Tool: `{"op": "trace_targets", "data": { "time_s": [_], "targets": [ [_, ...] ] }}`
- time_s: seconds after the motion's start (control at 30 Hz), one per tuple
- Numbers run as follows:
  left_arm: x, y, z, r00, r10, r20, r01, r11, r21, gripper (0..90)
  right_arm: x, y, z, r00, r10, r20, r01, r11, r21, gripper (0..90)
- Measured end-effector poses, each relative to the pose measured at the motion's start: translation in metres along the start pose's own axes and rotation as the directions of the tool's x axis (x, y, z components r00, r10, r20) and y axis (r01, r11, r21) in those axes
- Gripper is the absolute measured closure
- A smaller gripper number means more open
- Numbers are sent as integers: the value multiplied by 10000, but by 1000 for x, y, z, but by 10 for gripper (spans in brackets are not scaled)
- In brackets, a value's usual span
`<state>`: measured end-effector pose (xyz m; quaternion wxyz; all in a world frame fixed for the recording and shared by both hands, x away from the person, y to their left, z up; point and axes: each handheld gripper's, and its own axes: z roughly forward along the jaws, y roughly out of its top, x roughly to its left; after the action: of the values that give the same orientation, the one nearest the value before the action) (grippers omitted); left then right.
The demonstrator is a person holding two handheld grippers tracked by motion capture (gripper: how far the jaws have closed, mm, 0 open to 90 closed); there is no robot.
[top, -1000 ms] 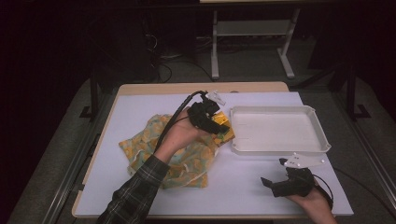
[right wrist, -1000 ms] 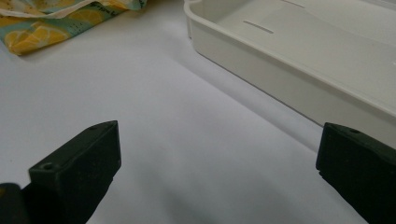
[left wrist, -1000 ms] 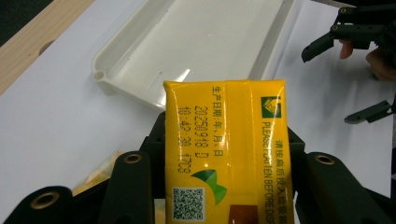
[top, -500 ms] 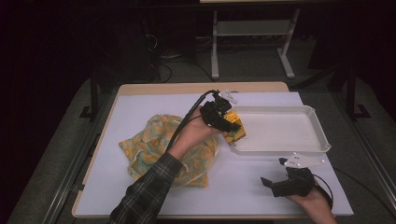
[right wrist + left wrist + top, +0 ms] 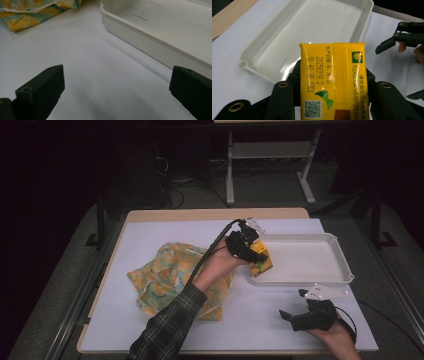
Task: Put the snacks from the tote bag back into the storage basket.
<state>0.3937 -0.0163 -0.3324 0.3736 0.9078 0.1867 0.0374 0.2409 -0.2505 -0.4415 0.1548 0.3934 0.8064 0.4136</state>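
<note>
Glossy yellow carton, smooth white plastic tray, printed cloth bag

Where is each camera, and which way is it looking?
High view: above the table, looking forward and down; forearms, left gripper, right gripper.
Left gripper view: rides the left gripper, looking along its jaws at the yellow carton they clamp, over the white tray.
Right gripper view: low on the table, jaws wide apart, facing the tray wall and patterned bag.
All share the tray.
</note>
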Motion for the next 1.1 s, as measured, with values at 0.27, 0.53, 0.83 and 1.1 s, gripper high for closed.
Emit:
{"op": "trace_targets", "data": {
  "time_s": [0.27,0.53,0.83,1.1],
  "targets": [
    [-3,0,13,10000,-26,-50,27,9999,123,534,0,0,0,10000,-54,-26,54,10000,-45,0],
    [-4,0,27,9996,19,-277,-5,9987,507,533,0,0,0,10000,-90,-24,90,9999,-69,0],
    [-3,-1,37,9990,-172,-421,204,9969,764,532,0,0,-1,10000,-87,-40,87,9999,-74,0],
    [-3,-2,48,9987,-118,-496,171,9941,1069,530,0,1,-1,10000,-79,-26,78,9999,-122,0]
  ]
}}
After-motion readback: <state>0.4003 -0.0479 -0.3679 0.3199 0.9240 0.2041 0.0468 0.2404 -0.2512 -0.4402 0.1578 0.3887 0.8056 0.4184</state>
